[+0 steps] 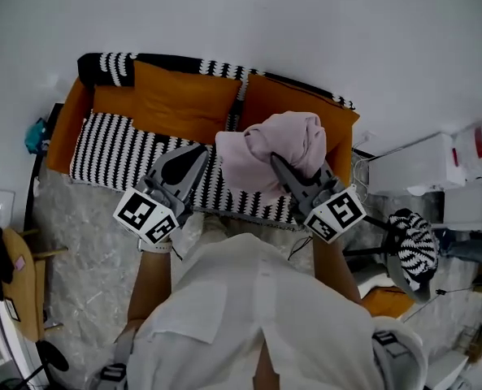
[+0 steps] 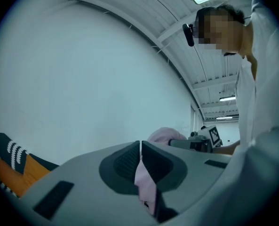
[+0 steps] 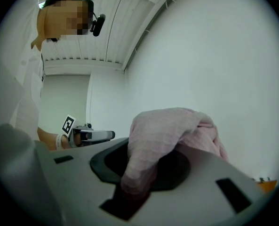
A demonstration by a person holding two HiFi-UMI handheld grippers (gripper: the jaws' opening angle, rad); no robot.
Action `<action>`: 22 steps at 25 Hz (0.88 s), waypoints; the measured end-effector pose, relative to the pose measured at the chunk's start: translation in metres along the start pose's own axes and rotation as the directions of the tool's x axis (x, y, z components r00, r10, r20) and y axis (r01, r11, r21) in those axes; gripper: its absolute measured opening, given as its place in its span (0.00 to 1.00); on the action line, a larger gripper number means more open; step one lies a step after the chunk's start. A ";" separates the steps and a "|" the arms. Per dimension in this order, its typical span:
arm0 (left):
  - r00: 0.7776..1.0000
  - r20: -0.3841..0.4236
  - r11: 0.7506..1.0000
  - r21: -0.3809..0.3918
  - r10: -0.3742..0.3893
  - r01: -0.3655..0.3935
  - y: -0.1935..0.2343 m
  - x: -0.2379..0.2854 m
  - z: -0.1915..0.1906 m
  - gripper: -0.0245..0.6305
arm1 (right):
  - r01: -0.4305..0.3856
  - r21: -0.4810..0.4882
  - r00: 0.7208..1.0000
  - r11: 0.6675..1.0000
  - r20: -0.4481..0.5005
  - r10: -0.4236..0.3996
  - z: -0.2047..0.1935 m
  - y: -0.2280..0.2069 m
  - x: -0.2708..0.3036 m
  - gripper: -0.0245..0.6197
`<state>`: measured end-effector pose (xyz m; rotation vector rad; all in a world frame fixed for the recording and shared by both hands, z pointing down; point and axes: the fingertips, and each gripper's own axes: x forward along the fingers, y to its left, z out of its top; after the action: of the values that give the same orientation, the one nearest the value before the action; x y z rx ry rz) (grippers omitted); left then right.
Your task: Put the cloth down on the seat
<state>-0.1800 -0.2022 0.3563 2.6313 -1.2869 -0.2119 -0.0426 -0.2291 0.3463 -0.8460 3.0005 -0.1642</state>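
Left hand-held gripper: its jaws are pressed almost together on a thin fold of the cloth, which hangs out of them toward the camera.
Right hand-held gripper: its jaws are partly apart and clamped on a thick bunch of the cloth, which is heaped over both fingertips and hides them.
Cloth: pale pink and crumpled. In the head view it is held in the air by both hand-held grippers. Most of it is piled on the right one, and its left edge reaches the tip of the left one. It is above the seat, not lying on it.
Seat: it has a black-and-white striped cover. The cloth hangs over its right half.
Sofa: orange, and set against a white wall. Two orange cushions lean on its back, and a striped throw runs along the top.
Stance: in the head view the left one and the right one are side by side and near each other. Both point away from the person toward the sofa, each with a marker cube at its near end.
Person: in a white shirt, with bare forearms, standing in front of the sofa.
Floor: grey and marbled.
Right of the sofa: a white box and a round striped thing on a dark stand.
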 end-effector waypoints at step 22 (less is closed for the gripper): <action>0.993 -0.026 0.992 -0.046 0.117 -0.118 0.191 0.103 -0.006 0.08 | -0.084 -0.015 0.993 0.996 -0.090 0.082 -0.044 -0.153 0.218 0.22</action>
<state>-0.2615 -0.3979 0.4044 2.5017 -1.4060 -0.1904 -0.1508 -0.4683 0.4080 -0.7324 3.1190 -0.1771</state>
